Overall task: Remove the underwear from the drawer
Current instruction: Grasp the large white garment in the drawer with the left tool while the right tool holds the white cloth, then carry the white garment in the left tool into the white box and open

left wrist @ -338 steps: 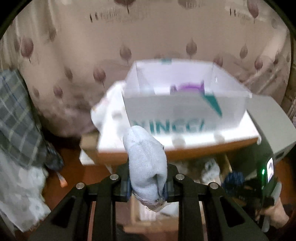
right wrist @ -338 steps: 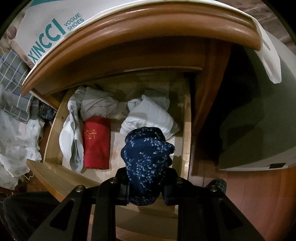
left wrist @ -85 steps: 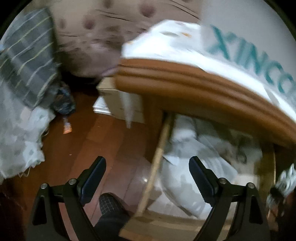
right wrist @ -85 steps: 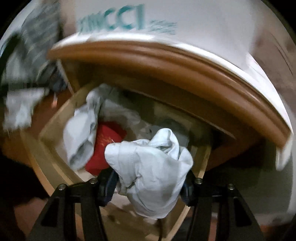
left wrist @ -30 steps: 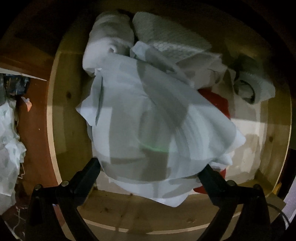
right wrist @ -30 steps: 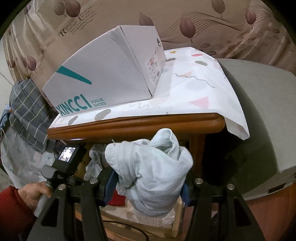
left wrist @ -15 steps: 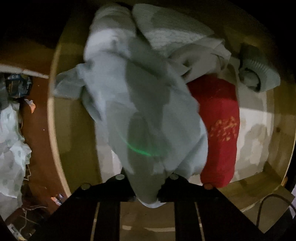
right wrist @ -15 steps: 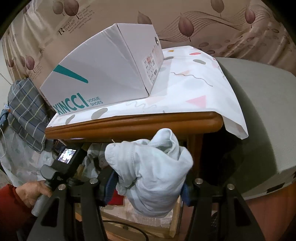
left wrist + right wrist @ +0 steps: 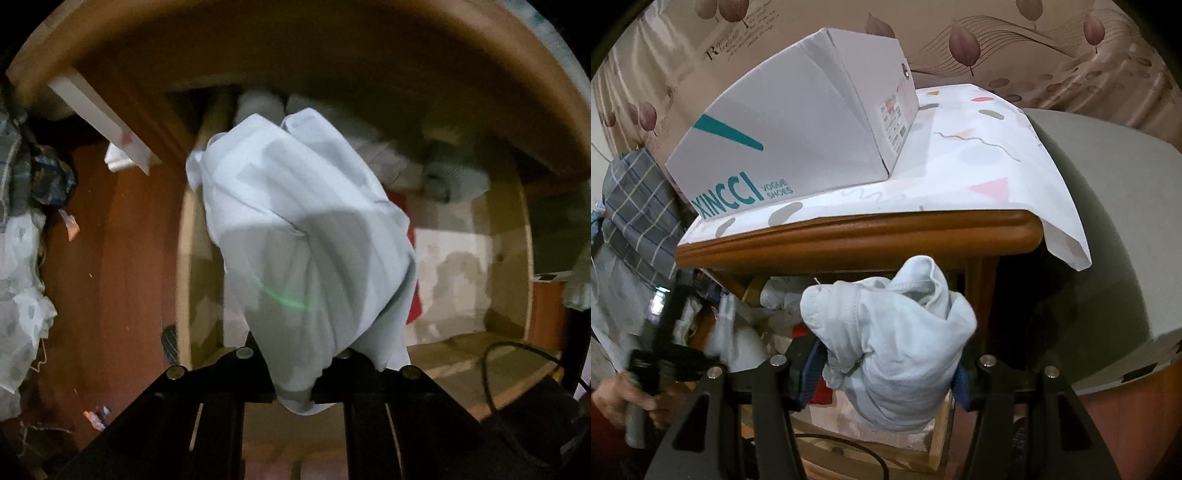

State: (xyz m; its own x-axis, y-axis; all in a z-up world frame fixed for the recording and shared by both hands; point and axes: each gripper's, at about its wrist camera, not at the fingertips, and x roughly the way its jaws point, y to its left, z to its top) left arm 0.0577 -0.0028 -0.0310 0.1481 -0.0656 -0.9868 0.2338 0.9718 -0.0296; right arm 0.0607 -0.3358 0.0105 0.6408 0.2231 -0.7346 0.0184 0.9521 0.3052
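Observation:
My left gripper (image 9: 295,373) is shut on a pale white underwear garment (image 9: 295,229) and holds it up above the open wooden drawer (image 9: 509,343). A red garment (image 9: 412,306) and pale rolled clothes (image 9: 454,177) lie in the drawer behind it. My right gripper (image 9: 886,373) is shut on a light blue-white underwear garment (image 9: 897,339), held in front of the nightstand (image 9: 849,236), below its top edge. The left gripper also shows blurred at the lower left of the right wrist view (image 9: 668,354).
A white XINCCI shoe box (image 9: 798,136) stands on the patterned cloth (image 9: 979,162) over the nightstand top. A grey mattress (image 9: 1108,221) lies to the right. A plaid cloth (image 9: 635,206) hangs at left. Red-brown floor (image 9: 110,258) with litter lies left of the drawer.
My left gripper has lifted the pale garment up and back out of the drawer. My right gripper has stayed nearly still with its garment.

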